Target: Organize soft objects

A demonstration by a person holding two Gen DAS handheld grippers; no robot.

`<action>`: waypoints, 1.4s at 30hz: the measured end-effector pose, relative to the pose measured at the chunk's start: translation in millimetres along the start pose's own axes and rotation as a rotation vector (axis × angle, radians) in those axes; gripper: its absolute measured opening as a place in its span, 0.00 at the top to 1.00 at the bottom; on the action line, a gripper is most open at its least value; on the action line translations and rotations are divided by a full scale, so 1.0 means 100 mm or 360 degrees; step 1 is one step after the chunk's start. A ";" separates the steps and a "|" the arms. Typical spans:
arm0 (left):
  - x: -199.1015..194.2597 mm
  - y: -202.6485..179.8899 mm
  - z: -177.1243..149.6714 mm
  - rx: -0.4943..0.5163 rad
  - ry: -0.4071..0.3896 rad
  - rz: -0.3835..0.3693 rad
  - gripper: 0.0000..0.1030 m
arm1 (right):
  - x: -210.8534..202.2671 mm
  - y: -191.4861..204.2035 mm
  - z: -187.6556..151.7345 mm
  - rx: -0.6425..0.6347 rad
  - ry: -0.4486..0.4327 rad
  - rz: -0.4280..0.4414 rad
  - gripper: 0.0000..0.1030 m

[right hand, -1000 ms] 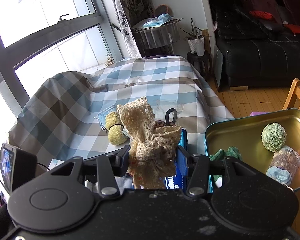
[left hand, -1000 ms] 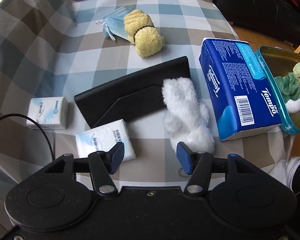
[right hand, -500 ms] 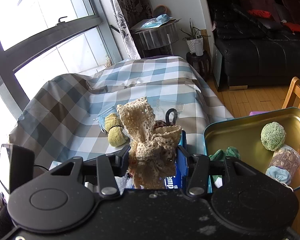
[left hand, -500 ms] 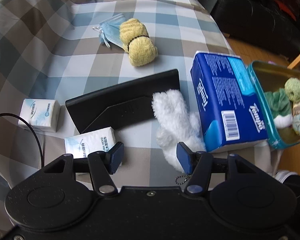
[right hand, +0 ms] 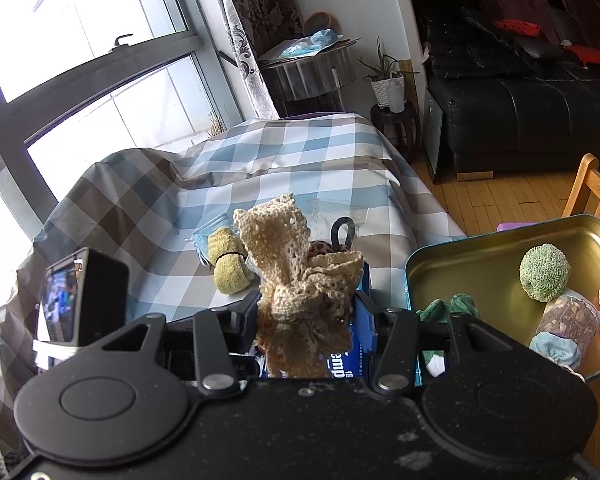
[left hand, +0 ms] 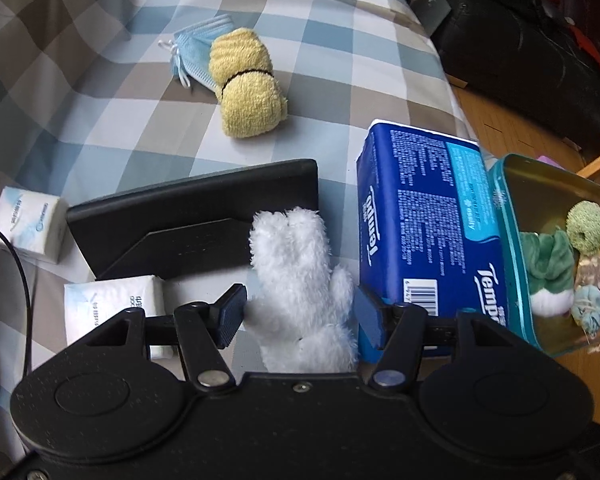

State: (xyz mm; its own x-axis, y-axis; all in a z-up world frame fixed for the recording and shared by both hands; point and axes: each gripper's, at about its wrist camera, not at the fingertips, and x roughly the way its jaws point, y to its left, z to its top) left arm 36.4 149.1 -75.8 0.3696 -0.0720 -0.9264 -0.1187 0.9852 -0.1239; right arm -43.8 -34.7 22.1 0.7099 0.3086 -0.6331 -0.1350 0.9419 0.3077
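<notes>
My left gripper (left hand: 300,316) is open, its fingers on either side of a white fluffy plush (left hand: 300,280) that lies on the checked cloth. My right gripper (right hand: 306,312) is shut on a beige crocheted cloth (right hand: 300,268) and holds it up above the table. A teal tin (right hand: 480,252) with a gold inside holds a green ball (right hand: 544,272), a green plush (right hand: 448,308) and other soft items; it also shows in the left wrist view (left hand: 500,208). A yellow rolled towel (left hand: 248,84) lies on a blue face mask (left hand: 198,52) farther back.
A blue Tempo tissue pack (left hand: 424,220) stands between the plush and the tin. A black folded stand (left hand: 196,212) lies behind the plush. Two small tissue packets (left hand: 28,220) (left hand: 112,308) lie at the left. A black sofa (right hand: 520,100) and wooden chair (right hand: 592,192) stand at the right.
My left gripper has moved right and forward, so the white plush now sits between its open fingers. My right gripper has held still with the crocheted cloth.
</notes>
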 end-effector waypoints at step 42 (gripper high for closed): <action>-0.57 0.07 -0.06 0.0251 -0.0189 0.0093 0.63 | -0.06 -0.12 0.06 0.0088 -0.0046 -0.0045 0.54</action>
State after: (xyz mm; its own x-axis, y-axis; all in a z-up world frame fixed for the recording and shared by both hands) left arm 8.9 158.8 -25.7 0.4736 -0.0045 -0.8807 -0.0008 1.0000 -0.0055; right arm -42.2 -48.8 25.9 0.7328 0.2772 -0.6214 -0.0767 0.9411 0.3293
